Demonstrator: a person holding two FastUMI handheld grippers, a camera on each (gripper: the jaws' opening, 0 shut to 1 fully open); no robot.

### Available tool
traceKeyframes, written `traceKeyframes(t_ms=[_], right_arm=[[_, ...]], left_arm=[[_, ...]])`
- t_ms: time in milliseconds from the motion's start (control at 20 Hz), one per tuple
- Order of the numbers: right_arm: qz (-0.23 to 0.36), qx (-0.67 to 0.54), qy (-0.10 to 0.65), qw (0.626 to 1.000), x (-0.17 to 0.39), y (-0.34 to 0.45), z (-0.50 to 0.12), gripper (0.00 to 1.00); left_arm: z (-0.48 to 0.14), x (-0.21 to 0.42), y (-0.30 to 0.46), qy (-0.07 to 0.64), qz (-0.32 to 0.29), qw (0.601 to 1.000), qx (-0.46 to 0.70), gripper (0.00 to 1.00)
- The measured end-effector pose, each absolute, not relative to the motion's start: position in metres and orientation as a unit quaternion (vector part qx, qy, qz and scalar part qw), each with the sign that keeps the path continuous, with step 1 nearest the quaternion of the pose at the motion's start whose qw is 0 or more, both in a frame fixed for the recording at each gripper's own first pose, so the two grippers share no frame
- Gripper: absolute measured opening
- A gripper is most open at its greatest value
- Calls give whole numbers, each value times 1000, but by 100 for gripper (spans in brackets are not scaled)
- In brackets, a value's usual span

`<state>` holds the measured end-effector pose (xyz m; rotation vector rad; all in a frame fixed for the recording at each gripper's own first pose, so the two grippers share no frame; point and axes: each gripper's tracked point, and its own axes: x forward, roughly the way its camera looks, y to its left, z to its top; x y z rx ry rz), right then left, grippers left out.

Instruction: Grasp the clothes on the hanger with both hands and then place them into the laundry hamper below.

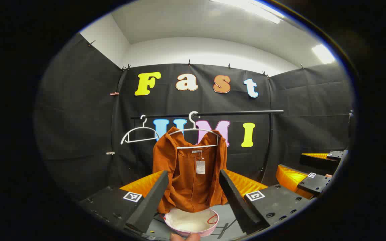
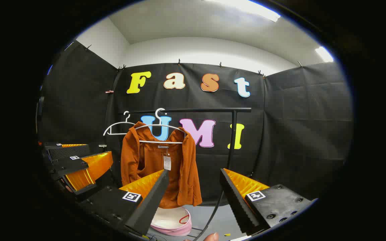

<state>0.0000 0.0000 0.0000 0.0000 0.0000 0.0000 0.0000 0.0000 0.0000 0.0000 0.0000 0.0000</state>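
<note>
The orange shirt (image 1: 190, 174) hangs lengthwise on a white hanger (image 1: 198, 134), straight beyond the released left gripper (image 1: 193, 197); the released right gripper (image 2: 193, 197) sees it leftward, hamper (image 1: 192, 222) beneath.

Both views are evenly and fairly brightly lit from above by ceiling light panels (image 1: 246, 8), which blow out to plain white glare at the top edge. The white ceiling (image 2: 196, 23) and upper wall reflect that light softly; the black cloth wall (image 1: 79, 117) soaks it up and stays dark. Shadows are faint and diffuse. Fisheye distortion bows straight lines near the rim, where a thin blue fringe appears. The centre is sharp, with the orange shirt (image 1: 189, 174) crisp and no motion blur.
</note>
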Motion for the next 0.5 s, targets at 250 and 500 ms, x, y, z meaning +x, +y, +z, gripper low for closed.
traceKeyframes(t_ms=[250,500], right_arm=[[0,-2,1,1000,-1,1,-1,98],[-2,-2,0,1000,-3,-1,1,98]], left_arm=[[1,-1,-1,-1,-2,1000,2,96],[1,-2,-1,-3,-3,1000,3,96]])
